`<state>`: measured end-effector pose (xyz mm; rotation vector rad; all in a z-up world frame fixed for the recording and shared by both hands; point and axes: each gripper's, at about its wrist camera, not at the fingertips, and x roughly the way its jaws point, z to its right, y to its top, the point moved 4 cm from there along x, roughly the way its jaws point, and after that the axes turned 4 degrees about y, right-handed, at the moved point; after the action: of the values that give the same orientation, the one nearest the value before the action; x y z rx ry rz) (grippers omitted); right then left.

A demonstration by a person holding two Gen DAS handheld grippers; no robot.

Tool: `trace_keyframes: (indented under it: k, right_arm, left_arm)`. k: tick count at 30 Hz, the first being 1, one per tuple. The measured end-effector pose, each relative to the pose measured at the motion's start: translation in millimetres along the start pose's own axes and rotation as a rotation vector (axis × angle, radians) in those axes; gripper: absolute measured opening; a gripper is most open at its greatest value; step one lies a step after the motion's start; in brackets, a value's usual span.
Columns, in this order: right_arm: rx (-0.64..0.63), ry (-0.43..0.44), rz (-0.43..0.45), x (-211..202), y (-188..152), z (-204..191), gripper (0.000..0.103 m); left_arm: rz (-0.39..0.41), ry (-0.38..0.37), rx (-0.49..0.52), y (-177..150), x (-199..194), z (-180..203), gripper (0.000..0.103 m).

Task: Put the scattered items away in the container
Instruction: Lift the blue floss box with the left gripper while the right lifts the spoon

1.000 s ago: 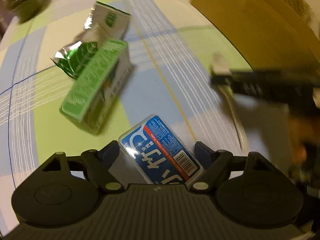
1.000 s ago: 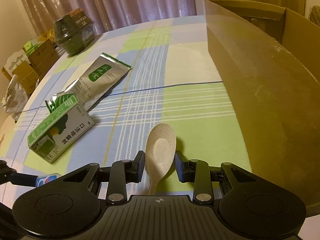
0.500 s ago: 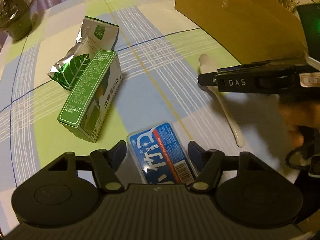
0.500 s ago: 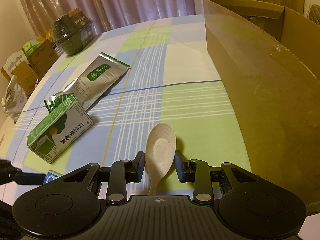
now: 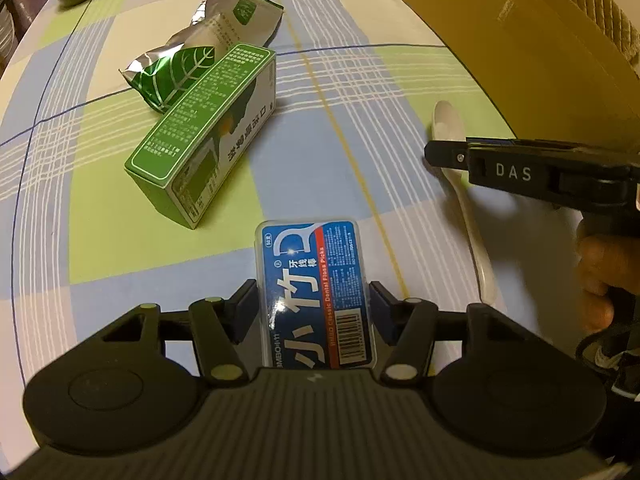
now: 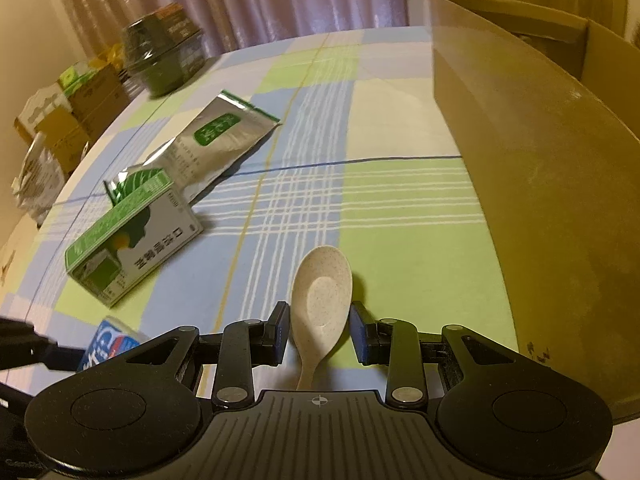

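A blue floss-pick box [image 5: 316, 292] lies flat on the checked tablecloth between the fingers of my left gripper [image 5: 314, 310]; the jaws stand close on both sides with a thin gap. A beige spoon [image 6: 320, 300] lies bowl-forward between the open fingers of my right gripper [image 6: 320, 332], not touching them. The spoon [image 5: 468, 204] and the right gripper also show in the left wrist view. The cardboard box [image 6: 540, 184] stands to the right.
A green carton [image 5: 204, 136] lies on its side left of centre, with a silver-green foil pouch [image 5: 200, 56] behind it. A dark green bowl-shaped pack [image 6: 164, 56] stands at the far left. Stacked boxes [image 6: 60, 120] sit beyond the table's left edge.
My left gripper has turned and straightened over the floss box, which now lies square between the fingers. The right gripper and spoon have stayed put.
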<state>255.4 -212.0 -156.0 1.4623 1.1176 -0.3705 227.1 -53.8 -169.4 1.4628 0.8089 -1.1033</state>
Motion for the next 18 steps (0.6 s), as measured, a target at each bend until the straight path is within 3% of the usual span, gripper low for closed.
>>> trace_keyframes:
  k: [8,18]
  right_arm:
    - [-0.072,-0.031,0.005,5.5,0.0,-8.4,0.035]
    - [-0.063,-0.048,0.042,-4.3,4.4,-5.2,0.035]
  left_arm:
    - [0.007,0.063,0.1,-0.2,4.2,6.4,0.055]
    - [0.026,0.036,0.063,-3.0,-0.3,-0.7,0.053]
